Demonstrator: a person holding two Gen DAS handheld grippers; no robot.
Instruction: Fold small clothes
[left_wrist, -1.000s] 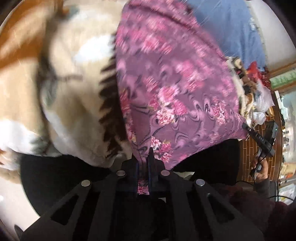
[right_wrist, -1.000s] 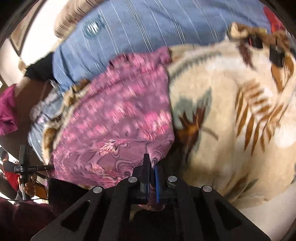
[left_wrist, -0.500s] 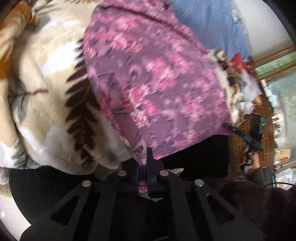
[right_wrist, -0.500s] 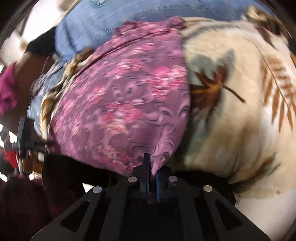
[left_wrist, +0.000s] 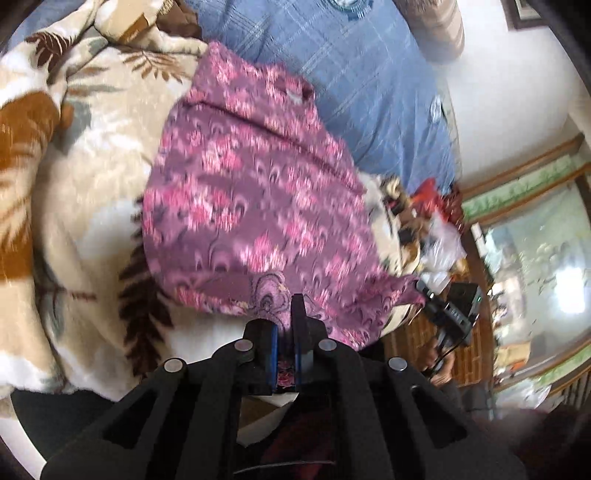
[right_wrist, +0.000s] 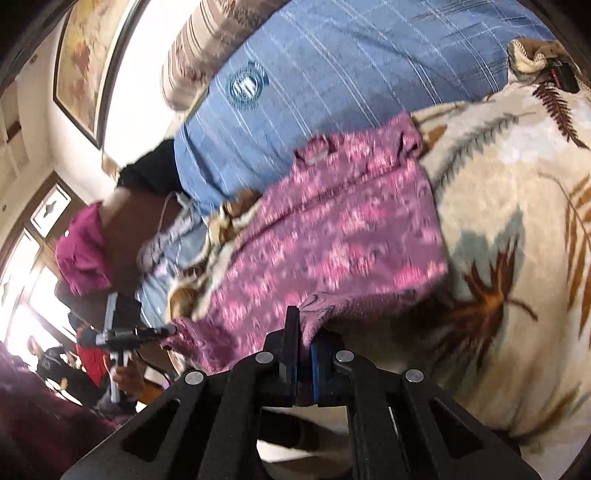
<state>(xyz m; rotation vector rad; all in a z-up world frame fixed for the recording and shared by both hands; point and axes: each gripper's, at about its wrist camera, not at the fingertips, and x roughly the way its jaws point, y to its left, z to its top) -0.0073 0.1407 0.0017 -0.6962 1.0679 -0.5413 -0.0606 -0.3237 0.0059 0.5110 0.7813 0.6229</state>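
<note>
Purple floral garment lies spread on the bed, mostly over the cream leaf-print blanket, far end reaching the blue striped sheet. Long axis runs from the tongs away toward the sheet; collar/neck end points far, hem edge near. In left wrist view it leans up-left to low-right, wider at the near hem. Fabric: mauve-purple ground w/ pink flower clusters and dark swirl marks, a paisley-type border along the hem. A crease crosses the upper part. Blurred in both views, so finer print can't be read.

Left tongs clenched on the near hem, cloth pinched betw. the blue pads, a bit of fabric showing behind the pinch. Right tongs also clenched on the hem, at the garment's other near corner, fabric bunched up at the pads. Hem edge lifted off the blanket betw. the two grips; rest of the garment rests on the bed.

A striped pillow sits beyond the sheet.
</note>
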